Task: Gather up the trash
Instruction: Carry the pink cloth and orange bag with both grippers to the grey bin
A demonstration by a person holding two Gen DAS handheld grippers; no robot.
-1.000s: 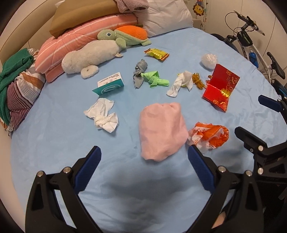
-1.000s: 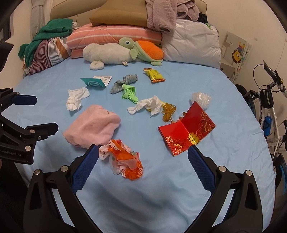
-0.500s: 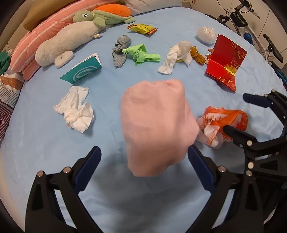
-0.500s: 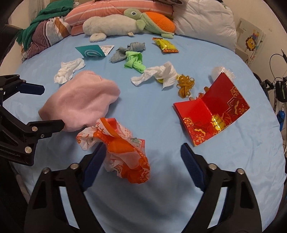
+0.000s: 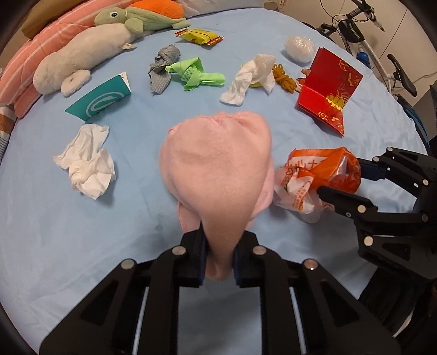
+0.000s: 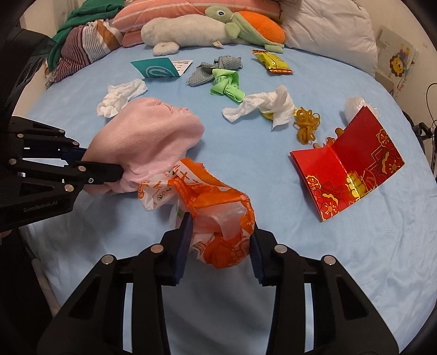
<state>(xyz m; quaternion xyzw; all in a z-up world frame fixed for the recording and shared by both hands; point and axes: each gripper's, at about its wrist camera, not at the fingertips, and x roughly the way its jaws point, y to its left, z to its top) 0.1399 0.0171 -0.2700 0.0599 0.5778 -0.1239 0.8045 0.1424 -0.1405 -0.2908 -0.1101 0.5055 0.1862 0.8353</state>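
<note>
The orange plastic bag (image 6: 218, 218) is the only container here, crumpled on the blue bedsheet (image 6: 300, 273); its mouth is scrunched, and whether anything is inside cannot be told. The right gripper (image 6: 218, 245) points steeply down at it, and its jaws are closing with the bag's near end between them, the blue pads already touching the plastic on both sides. The bag's long axis runs from the jaws toward 10 o'clock in the right wrist view, its white printed end lying against the pink cloth (image 5: 218, 169).

The left gripper (image 5: 218, 254) also tips steeply downward, its jaws nearly together and closing, pinching the narrow near end of the pink cloth. From there the cloth widens toward 12 o'clock in the left wrist view, rounded end farthest from the tongs (it bulges up off the sheet).

Other litter lies farther up the bed: a crumpled white tissue (image 5: 87, 161) at 10 o'clock of the cloth, a teal card (image 5: 101, 99) beyond it, a twisted white tissue (image 5: 251, 76) at 1 o'clock, a red envelope (image 5: 327, 90) standing half-open at 2 o'clock, and a yellow snack wrapper (image 5: 199, 36) near the plush turtle (image 5: 142, 19).
</note>
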